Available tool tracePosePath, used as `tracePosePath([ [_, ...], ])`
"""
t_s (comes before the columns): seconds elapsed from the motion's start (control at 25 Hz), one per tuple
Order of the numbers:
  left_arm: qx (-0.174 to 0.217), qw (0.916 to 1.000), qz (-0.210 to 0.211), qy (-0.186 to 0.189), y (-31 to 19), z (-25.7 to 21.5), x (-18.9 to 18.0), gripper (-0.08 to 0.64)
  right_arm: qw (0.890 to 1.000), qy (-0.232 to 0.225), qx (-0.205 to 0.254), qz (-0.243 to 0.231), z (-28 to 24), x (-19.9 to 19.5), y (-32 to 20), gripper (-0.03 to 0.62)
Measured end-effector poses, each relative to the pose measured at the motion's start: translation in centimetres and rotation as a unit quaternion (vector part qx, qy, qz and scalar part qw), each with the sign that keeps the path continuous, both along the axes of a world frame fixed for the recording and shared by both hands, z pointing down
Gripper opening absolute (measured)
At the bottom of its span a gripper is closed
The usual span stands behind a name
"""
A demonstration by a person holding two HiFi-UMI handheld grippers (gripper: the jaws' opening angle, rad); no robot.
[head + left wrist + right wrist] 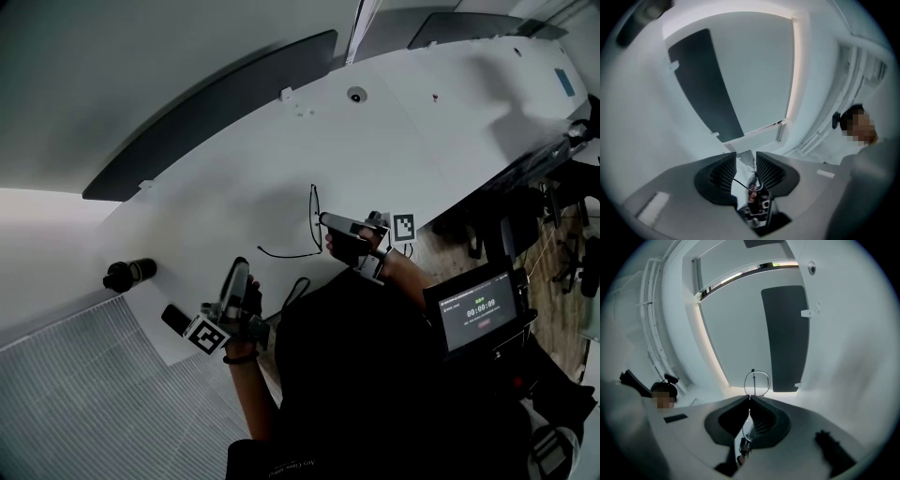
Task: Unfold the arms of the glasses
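The thin wire glasses (313, 214) hang over the white table (225, 169). One lens ring stands upright, and one arm (286, 253) sweeps out to the left. My right gripper (322, 219) is shut on the frame beside that ring. In the right gripper view the lens ring (757, 382) stands just above the closed tips of the right gripper (750, 398). My left gripper (240, 264) is lower left, a short way from the arm's free end, and is open. In the left gripper view the left gripper (746, 158) has a clear gap, with nothing pressed between its pads.
A black cylinder (129, 274) lies on the table at the left. A second dark object (174, 319) sits near the front edge, by the ribbed floor. A loose black cable (298, 289) hangs by my body. A timer screen (478, 309) is at the right, with chairs behind it.
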State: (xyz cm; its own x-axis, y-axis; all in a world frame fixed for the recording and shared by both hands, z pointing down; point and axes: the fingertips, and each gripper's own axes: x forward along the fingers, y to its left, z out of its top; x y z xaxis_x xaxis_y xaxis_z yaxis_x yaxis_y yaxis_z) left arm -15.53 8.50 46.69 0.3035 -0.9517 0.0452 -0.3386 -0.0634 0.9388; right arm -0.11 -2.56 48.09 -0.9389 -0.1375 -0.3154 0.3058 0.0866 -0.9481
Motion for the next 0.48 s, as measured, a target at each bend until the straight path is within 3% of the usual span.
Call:
tracePosePath([
  [0.04, -0.016, 0.9974, -0.005, -0.070, 0.4, -0.4, -1.2, 0.117, 1.000, 0.005, 0.005, -0.003, 0.1, -0.1, 0.2, 0.011],
  [0.12, -0.027, 0.9808, 0.006, -0.193, 0.5, -2.8, -2.4, 0.117, 1.000, 0.016, 0.022, -0.013, 0.1, -0.3, 0.7, 0.011],
  [0.2, 0.001, 0.9611, 0.054, -0.271, -0.6, -6.8, -1.2, 0.115, 0.999, 0.020, 0.042, -0.024, -0.2, -0.7, 1.2, 0.011],
  [0.24, 0.017, 0.9475, 0.092, -0.306, -1.3, -8.5, 0.2, 0.114, 0.998, 0.015, 0.051, -0.029, -0.6, -0.8, 1.4, 0.011],
  [0.28, 0.028, 0.9263, 0.135, -0.350, -2.1, -9.5, 1.8, 0.114, 0.998, 0.008, 0.058, -0.033, -0.9, -1.0, 1.7, 0.011],
  [0.32, 0.034, 0.8944, 0.177, -0.409, -2.9, -9.6, 3.2, 0.115, 0.997, 0.003, 0.063, -0.038, -1.3, -1.2, 1.9, 0.011],
  [0.4, 0.029, 0.8052, 0.244, -0.539, -4.6, -7.8, 4.9, 0.140, 0.997, 0.005, 0.066, -0.050, -1.4, -1.7, 2.6, 0.011],
  [0.44, 0.024, 0.7647, 0.273, -0.583, -5.4, -6.4, 5.4, 0.125, 0.996, 0.004, 0.065, -0.054, -1.4, -1.9, 2.8, 0.011],
  [0.48, 0.025, 0.7398, 0.301, -0.601, -6.0, -5.1, 5.9, 0.097, 0.996, -0.002, 0.064, -0.055, -1.5, -2.0, 2.9, 0.011],
])
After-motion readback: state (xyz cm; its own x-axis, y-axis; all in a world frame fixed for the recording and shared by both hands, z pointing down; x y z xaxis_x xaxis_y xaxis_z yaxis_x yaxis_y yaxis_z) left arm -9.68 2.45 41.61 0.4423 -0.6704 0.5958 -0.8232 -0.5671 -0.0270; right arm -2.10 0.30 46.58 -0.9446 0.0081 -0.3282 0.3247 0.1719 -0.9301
